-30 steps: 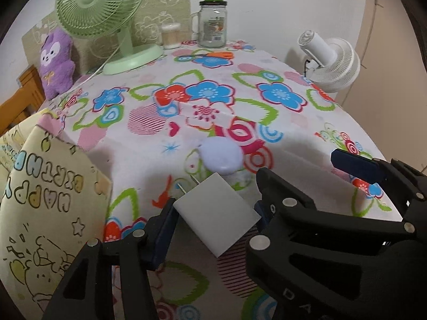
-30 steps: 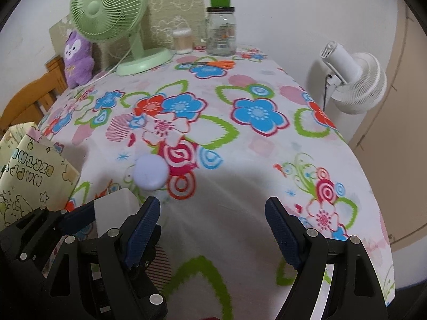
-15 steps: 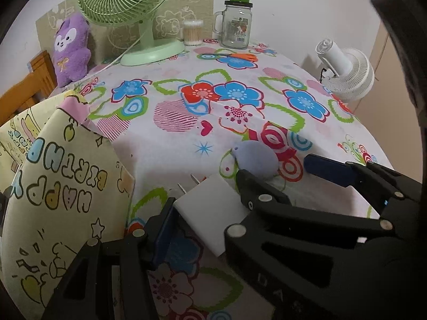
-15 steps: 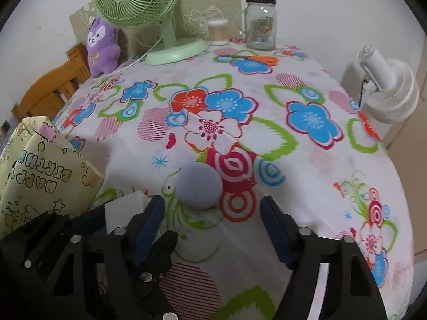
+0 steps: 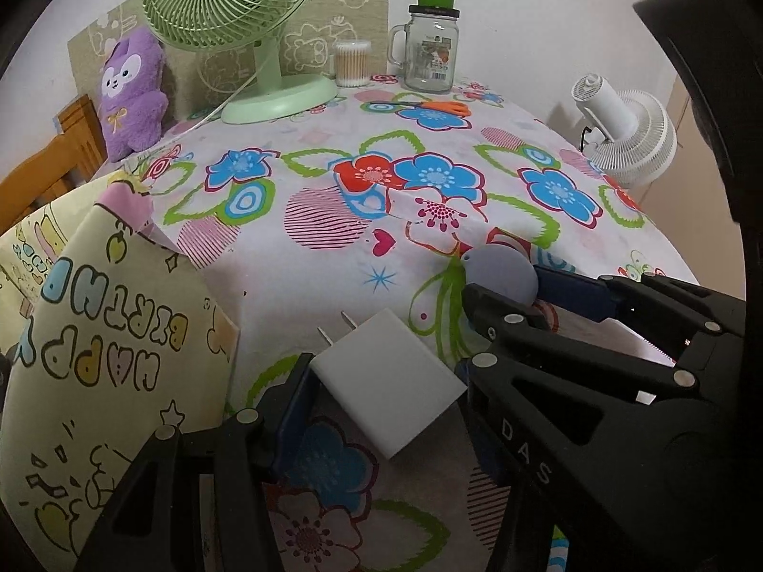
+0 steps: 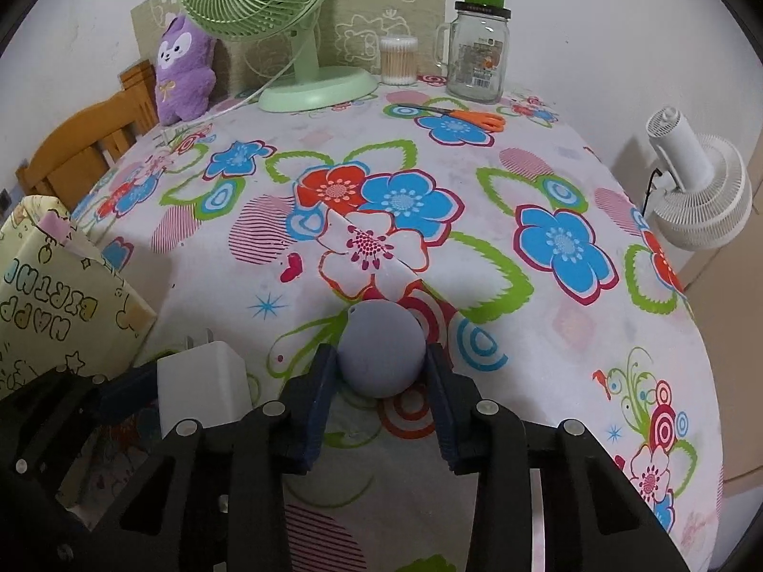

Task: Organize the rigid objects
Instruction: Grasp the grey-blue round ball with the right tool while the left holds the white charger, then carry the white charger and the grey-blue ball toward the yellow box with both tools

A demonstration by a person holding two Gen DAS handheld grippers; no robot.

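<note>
My left gripper (image 5: 386, 391) is shut on a white plug adapter (image 5: 387, 385), its two prongs pointing up and to the left, held just above the flowered tablecloth. My right gripper (image 6: 381, 372) has closed on a round pale lilac disc (image 6: 383, 349) that lies on the cloth, blue pads pressing both its sides. In the left wrist view the disc (image 5: 500, 276) shows between the right gripper's fingers (image 5: 572, 291), to the right of the adapter. In the right wrist view the adapter (image 6: 202, 383) sits at the lower left in the left gripper.
A yellow birthday gift bag (image 5: 95, 343) stands at the left. At the back are a green fan (image 6: 305, 81), cotton swabs (image 6: 398, 59), a glass jar mug (image 6: 479, 55) and orange scissors (image 6: 469, 117). A purple plush (image 6: 183, 74) and wooden chair (image 6: 81, 143) sit back left; a white fan (image 6: 701, 190) right.
My right gripper moved left to the lilac disc and closed its jaws on it. The left gripper kept its hold on the white adapter and barely shifted.
</note>
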